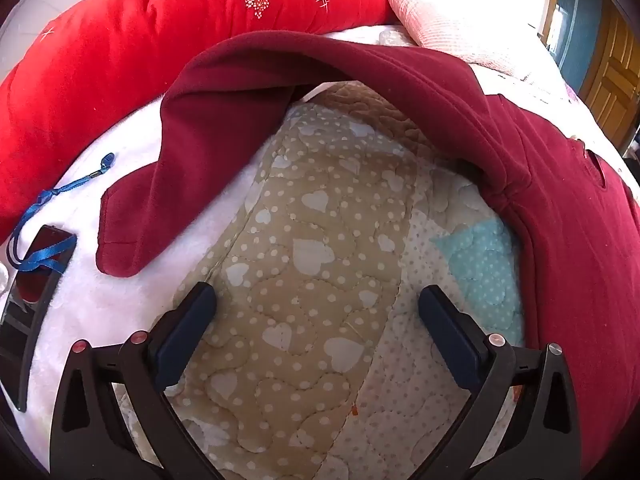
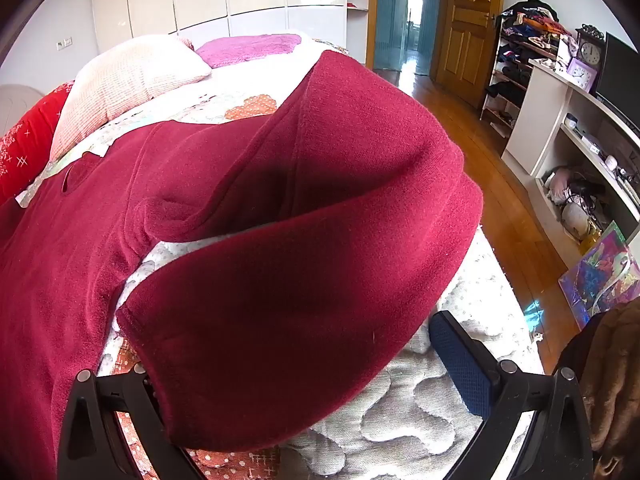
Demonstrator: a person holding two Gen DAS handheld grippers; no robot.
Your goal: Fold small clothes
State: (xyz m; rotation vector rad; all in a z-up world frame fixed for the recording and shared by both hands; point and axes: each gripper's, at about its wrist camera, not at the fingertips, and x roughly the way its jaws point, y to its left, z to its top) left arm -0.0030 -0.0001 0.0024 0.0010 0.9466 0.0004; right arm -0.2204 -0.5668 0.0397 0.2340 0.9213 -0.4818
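Both grippers gape wide: our left gripper (image 1: 316,304) over bare quilt (image 1: 304,240), our right gripper (image 2: 304,352) around a sleeve (image 2: 288,320) unpinched. Centre frame, the soft, limp fleece top (image 2: 72,240) wants grasping at cuffs.

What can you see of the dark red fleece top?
The dark red fleece top looks soft and napped, with stitched hems. It lies spread over the quilted heart-print bedcover. One sleeve bends back toward the left gripper, which is open and clear of it. The other sleeve's cuff drapes over the open right gripper, hiding one finger.
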